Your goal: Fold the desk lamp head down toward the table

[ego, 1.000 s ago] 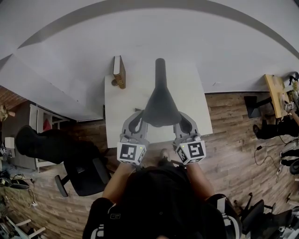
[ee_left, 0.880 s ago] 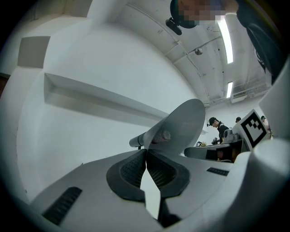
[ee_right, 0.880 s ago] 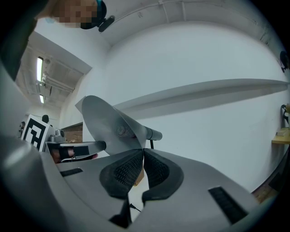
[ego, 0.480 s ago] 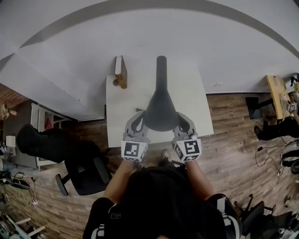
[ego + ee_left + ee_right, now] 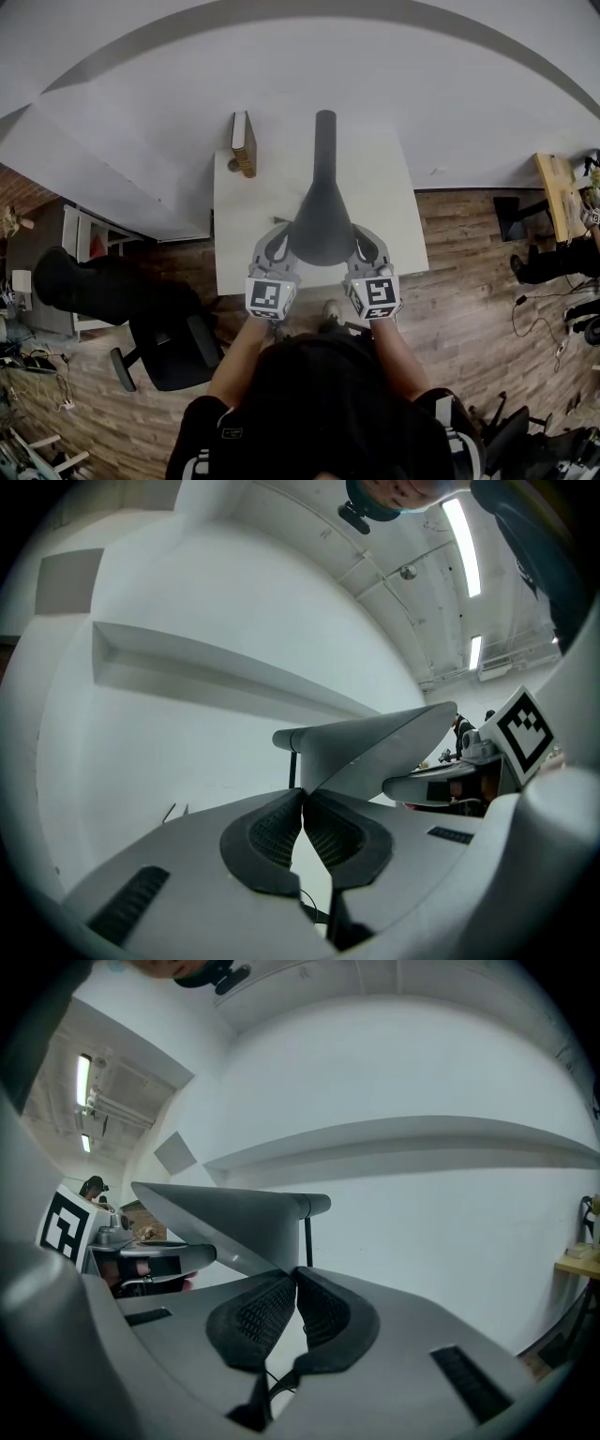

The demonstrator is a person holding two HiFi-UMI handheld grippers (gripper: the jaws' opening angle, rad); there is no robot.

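Both sides of the lamp head (image 5: 322, 227) are pinched. My left gripper (image 5: 302, 794) has the thin rim squeezed right at its fingertips, jaws almost touching, and my right gripper (image 5: 293, 1271) has the opposite rim the same way. The head sits between my two sets of fingers, over the near part of the white table (image 5: 375, 169), with its stem (image 5: 324, 150) running away beyond my fingertips.

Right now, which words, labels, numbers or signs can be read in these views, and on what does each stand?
No readable text anywhere.
Left marker cube: black-and-white square code, no letters.
Right marker cube: the same.
Book: any print too small to read.
Lamp head: plain, no label visible.
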